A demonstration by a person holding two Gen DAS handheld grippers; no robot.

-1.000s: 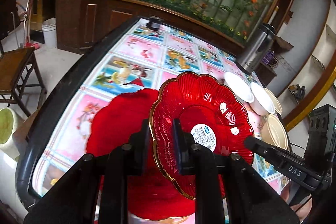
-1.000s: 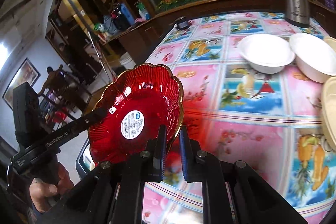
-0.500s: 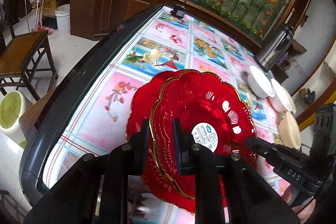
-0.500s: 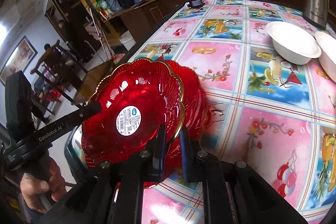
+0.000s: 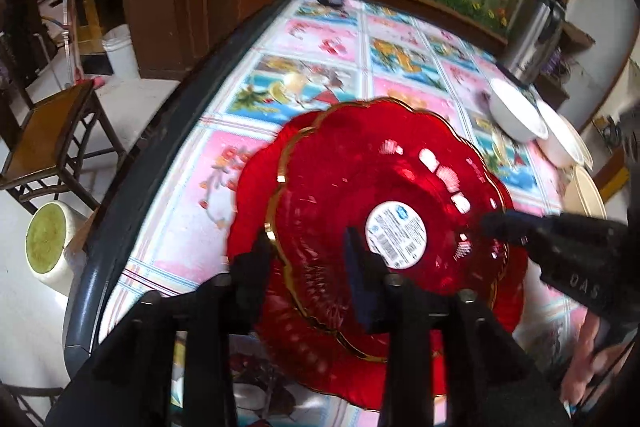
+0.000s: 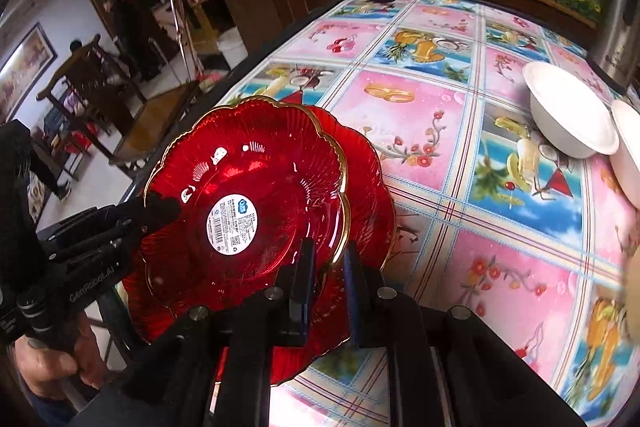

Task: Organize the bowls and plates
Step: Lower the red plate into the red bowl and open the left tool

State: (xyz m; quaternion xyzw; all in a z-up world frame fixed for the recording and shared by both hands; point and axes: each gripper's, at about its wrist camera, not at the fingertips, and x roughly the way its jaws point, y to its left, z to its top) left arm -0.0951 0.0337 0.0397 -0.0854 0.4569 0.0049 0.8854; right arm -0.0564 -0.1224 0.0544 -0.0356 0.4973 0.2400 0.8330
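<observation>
A red glass plate (image 5: 360, 187) (image 6: 260, 179) with a gold rim and a white label hangs tilted just above a second red plate (image 5: 256, 179) (image 6: 368, 187) lying on the table near its dark edge. My left gripper (image 5: 308, 263) straddles the upper plate's near rim; its jaws are opening, and the rim stands between them with a gap at the pads. My right gripper (image 6: 328, 263) is shut on the rim on the opposite side. Each gripper shows in the other's view, the right one (image 5: 496, 223) reaching in from the right.
The patterned tablecloth (image 6: 420, 115) runs away from me. Two white bowls (image 5: 516, 111) (image 6: 568, 111) and a cream one (image 5: 584, 191) sit at the right, with a steel flask (image 5: 536, 31) behind. A wooden chair (image 5: 52, 131) stands past the table's edge (image 5: 160, 131).
The held plate has come down over the red plate on the table. My left gripper's jaws have parted from the rim, while the right gripper keeps its grip.
</observation>
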